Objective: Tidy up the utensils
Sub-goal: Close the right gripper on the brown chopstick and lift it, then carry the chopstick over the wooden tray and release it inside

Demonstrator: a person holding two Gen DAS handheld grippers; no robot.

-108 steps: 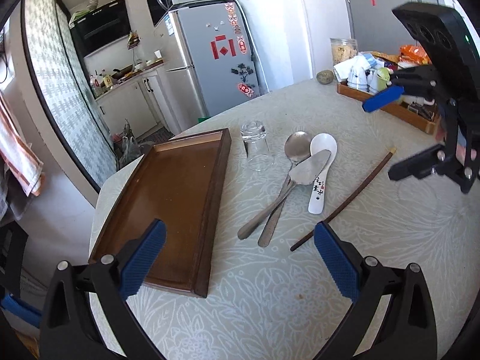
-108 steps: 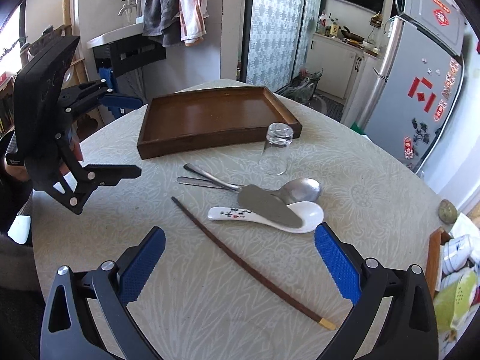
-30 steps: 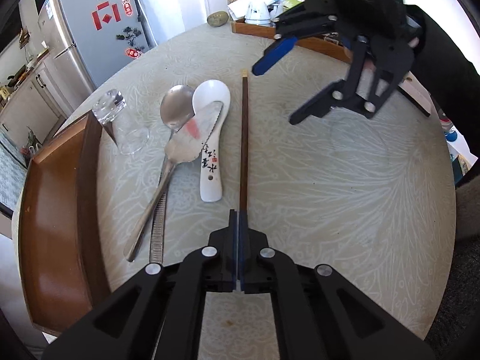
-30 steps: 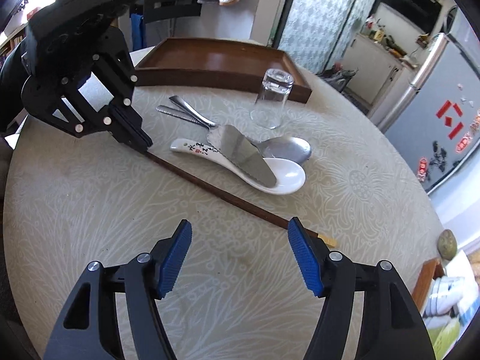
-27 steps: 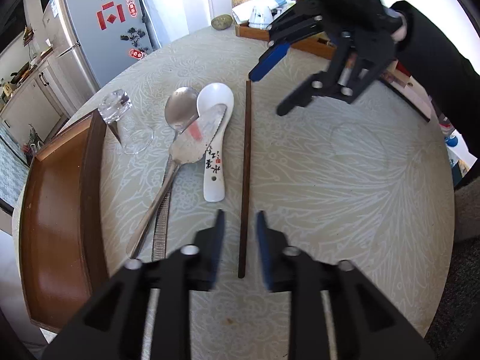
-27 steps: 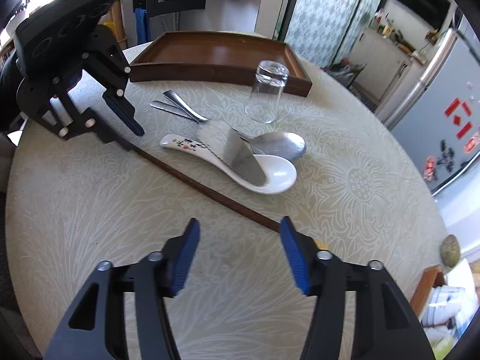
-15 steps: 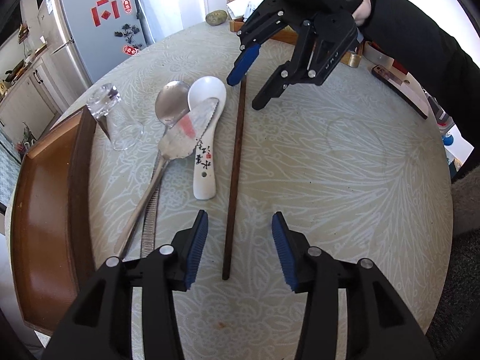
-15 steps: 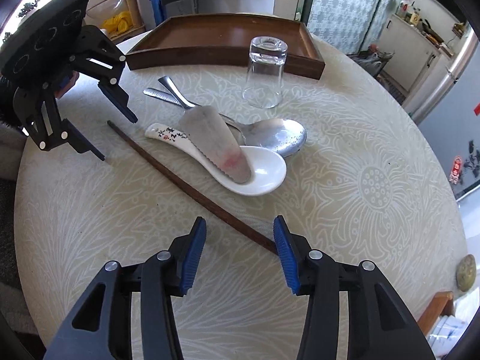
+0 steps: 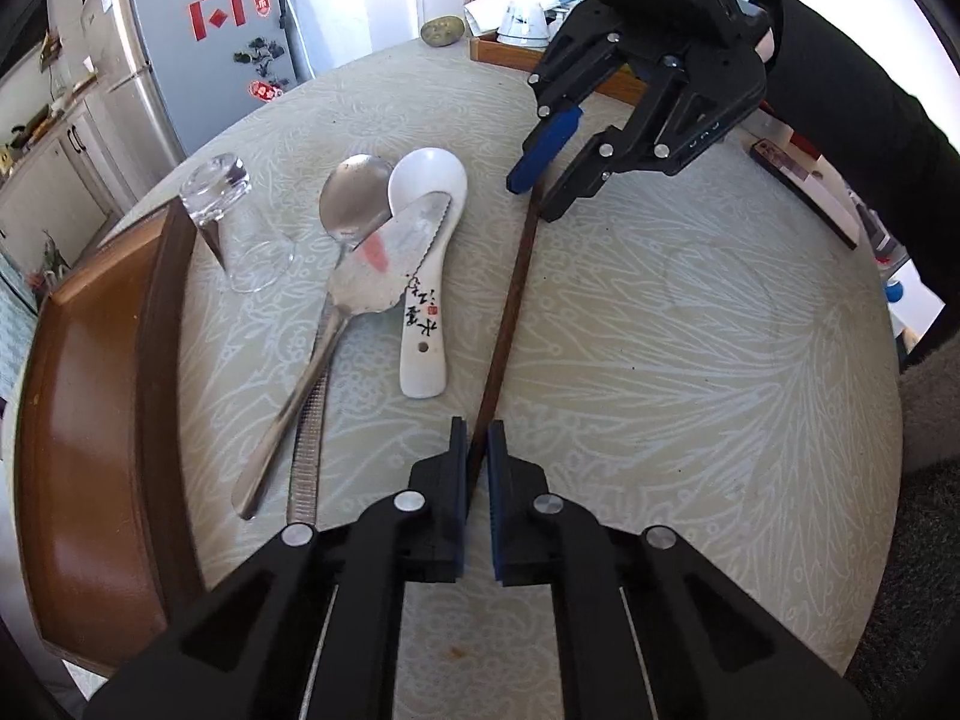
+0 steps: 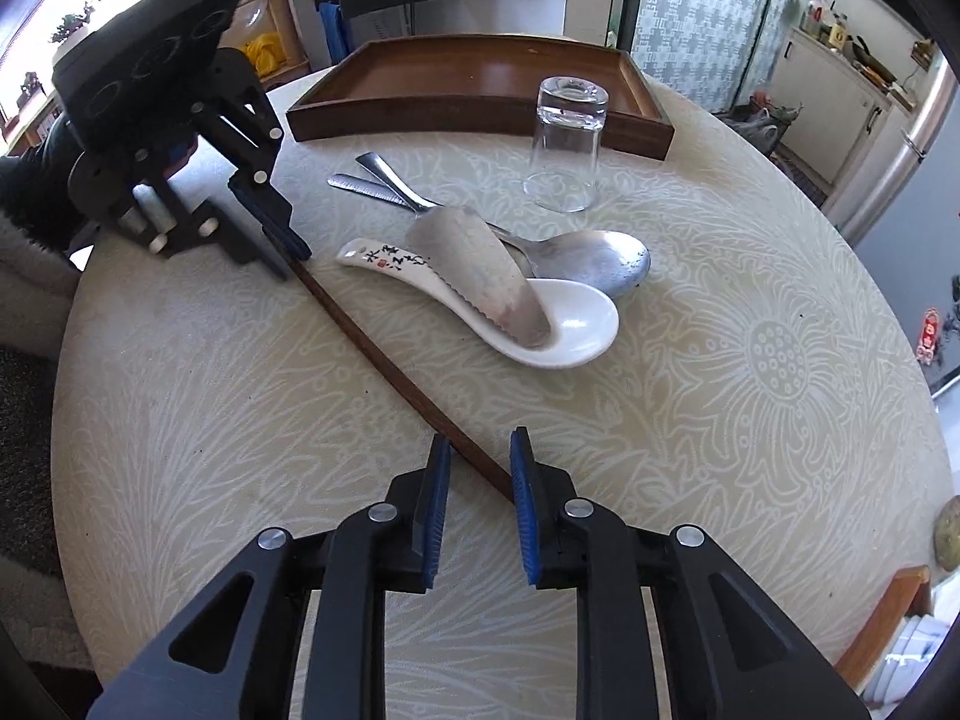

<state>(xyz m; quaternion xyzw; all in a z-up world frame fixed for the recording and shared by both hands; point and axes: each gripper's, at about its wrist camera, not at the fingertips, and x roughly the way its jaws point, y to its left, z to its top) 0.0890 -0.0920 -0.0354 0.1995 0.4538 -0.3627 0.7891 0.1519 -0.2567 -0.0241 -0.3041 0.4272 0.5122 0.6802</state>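
Note:
A long dark brown chopstick (image 9: 510,300) lies on the round table (image 9: 690,360). My left gripper (image 9: 477,450) is shut on its near end. My right gripper (image 10: 478,450) straddles the other end (image 10: 480,462); its jaws are closing and the pads stand just off the stick. Left of the chopstick lie a white ceramic spoon (image 9: 426,300), a metal spoon (image 9: 354,198) and a serrated server (image 9: 390,258), overlapping. An upturned glass (image 9: 240,228) stands beside the brown wooden tray (image 9: 90,390), which holds nothing.
A wooden box with cups (image 9: 522,30) and a stone (image 9: 442,30) sit at the table's far edge. A person's dark sleeve (image 9: 870,138) reaches in from the right. A thin dark box (image 9: 804,192) lies near the right rim.
My left gripper opened, then shut again on the chopstick's near end. My right gripper came down over the far end and its jaws narrowed around it.

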